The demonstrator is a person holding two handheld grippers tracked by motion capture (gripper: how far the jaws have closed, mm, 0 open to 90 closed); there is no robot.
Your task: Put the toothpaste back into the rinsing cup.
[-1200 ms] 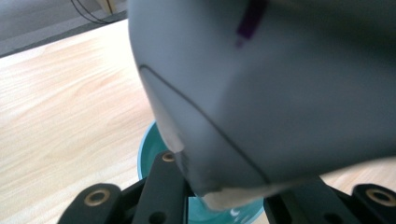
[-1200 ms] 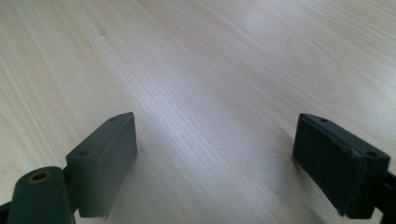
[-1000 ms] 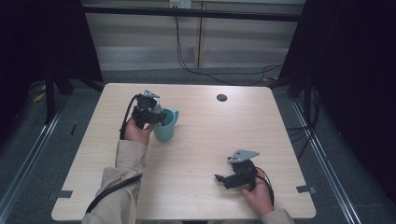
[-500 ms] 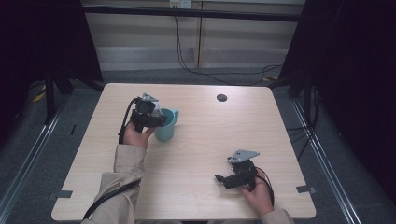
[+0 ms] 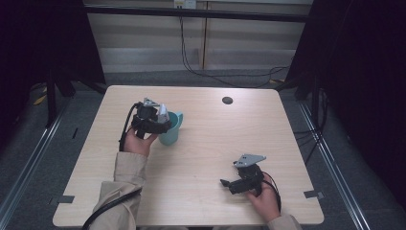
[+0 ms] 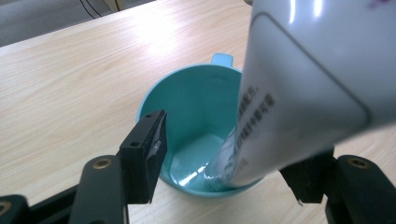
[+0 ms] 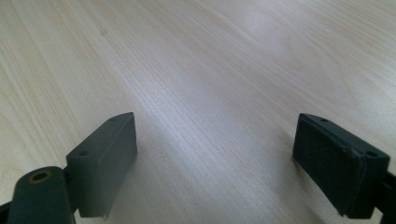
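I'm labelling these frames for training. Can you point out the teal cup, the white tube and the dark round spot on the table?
teal cup (image 6: pixel 196 100): left gripper view, inner wall.
white tube (image 6: pixel 303 93): left gripper view, flat printed face.
dark round spot (image 5: pixel 227 100): high view, its centre, far side of the table.

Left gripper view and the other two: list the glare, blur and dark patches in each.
Left gripper view: the white tube is close and soft-edged, with bright glare streaks near its top; the cup floor glints. Right gripper view: a pale sheen lies across the table, and the jaws look blurred. High view: the tabletop is evenly lit, the surroundings at both sides fall into near black.
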